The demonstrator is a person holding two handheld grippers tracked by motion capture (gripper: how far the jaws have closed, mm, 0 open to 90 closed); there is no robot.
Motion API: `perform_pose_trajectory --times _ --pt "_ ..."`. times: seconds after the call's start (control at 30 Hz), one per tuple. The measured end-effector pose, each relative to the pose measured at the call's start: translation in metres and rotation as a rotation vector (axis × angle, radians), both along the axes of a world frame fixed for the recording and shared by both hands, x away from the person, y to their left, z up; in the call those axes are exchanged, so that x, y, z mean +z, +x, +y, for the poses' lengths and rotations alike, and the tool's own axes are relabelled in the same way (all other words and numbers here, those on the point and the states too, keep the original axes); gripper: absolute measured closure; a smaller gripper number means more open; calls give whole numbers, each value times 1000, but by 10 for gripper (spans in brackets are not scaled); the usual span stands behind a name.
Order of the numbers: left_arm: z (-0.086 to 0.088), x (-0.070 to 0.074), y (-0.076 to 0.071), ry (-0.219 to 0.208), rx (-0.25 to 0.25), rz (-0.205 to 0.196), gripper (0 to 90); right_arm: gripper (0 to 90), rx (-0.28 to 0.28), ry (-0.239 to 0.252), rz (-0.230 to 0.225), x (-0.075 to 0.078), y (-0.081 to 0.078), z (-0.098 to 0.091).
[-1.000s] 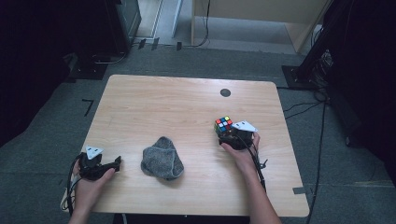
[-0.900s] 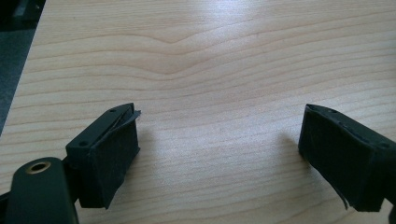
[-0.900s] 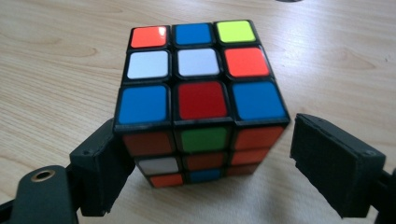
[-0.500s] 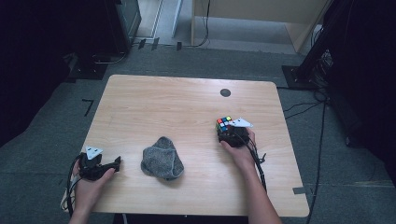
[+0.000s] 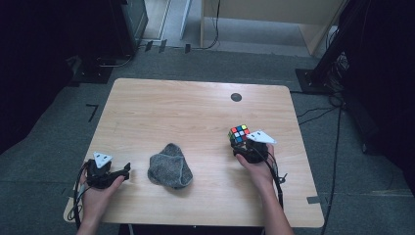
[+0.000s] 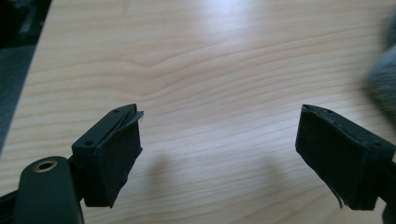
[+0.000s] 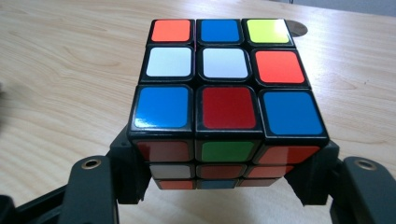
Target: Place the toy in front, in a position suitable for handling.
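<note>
1. The right gripper (image 5: 243,147) sits on the right half of the table (image 5: 186,107), held in the person's right hand (image 5: 258,166), and its jaws pinch a puzzle cube (image 5: 239,134).
2. In the right gripper view the cube (image 7: 226,88) fills the space between the two black jaws, whose pads press against its left and right lower sides.
3. These jaws have just been closing, with the cube between them, and they now clamp it.
4. The cube's top face shows orange, blue and yellow squares in the far row, two white and one orange in the middle row, and blue, red and blue in the near row.
5. The near side of the cube shows a green square in the middle of its top row, with orange ones beside it.
6. Whether the cube's underside touches the table or hangs just above it is hard to tell from these angles.
7. A small dark round mark (image 5: 236,97) lies on the table beyond the cube, near the far edge.
8. The left gripper (image 5: 122,172) rests at the near left corner of the table in the person's left hand (image 5: 95,196).
9. In the left gripper view its jaws stand spread wide apart with bare wood between them.
10. A crumpled grey cloth (image 5: 170,166) lies between the two grippers, near the front edge, apart from both, and its blurred edge (image 6: 385,84) shows at the right of the left gripper view.
</note>
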State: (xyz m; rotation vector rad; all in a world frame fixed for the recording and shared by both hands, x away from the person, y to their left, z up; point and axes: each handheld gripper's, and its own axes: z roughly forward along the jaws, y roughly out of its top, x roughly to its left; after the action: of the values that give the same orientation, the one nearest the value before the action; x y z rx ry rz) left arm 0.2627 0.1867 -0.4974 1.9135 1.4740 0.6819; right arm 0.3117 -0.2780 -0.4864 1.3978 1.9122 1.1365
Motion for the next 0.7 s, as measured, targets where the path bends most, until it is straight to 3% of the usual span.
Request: perform_pose_trajectory --times 0.13,0.3,0.37,0.47,0.7 --pt "-17 12 -6 -29 -69 -39 152 346 6 -2 -10 7 -14 1" --pt "-39 18 -10 -46 -171 -44 154 346 17 8 -2 9 -29 5" --pt "-47 20 -12 -45 -202 -63 154 346 15 8 4 11 -33 7" --pt "-59 23 -18 -39 -272 -99 221 346 29 16 -1 14 -40 9" --pt "-79 20 -21 -41 -368 -75 220 346 37 29 13 15 -52 14"
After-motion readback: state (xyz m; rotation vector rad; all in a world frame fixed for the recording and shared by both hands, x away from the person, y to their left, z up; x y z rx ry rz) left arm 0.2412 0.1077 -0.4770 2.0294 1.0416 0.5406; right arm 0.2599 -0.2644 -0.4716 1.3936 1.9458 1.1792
